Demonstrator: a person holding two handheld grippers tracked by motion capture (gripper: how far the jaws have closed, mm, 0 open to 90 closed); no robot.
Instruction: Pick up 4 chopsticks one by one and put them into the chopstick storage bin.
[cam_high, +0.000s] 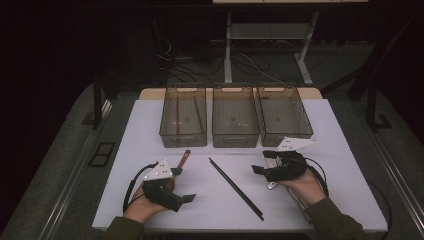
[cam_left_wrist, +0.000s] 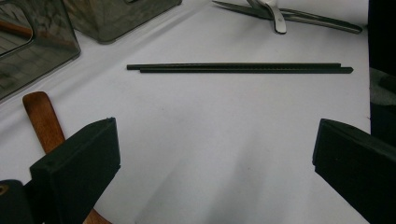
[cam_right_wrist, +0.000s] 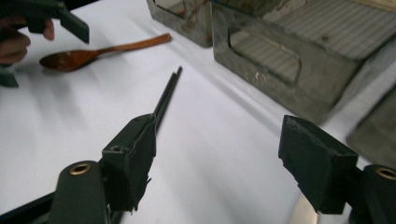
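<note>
Two black handheld tools: left gripper (cam_high: 186, 198) and right gripper (cam_high: 258, 170), each with blocky matte jaws, brass-ringed screw holes, a grey three-cornered plate on top, a looping black cable. Olive-green sleeves (cam_high: 335, 220) at near edge.

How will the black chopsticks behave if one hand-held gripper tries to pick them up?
The black chopsticks look thin, straight and stiff, so they probably will not bend. They lie side by side as a pair, so they may separate or roll. They lie flat on the white table, so gripping could be difficult.

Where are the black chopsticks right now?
In the high view, the black chopsticks lie on the white table between the left gripper and right gripper, before the middle bin.
</note>
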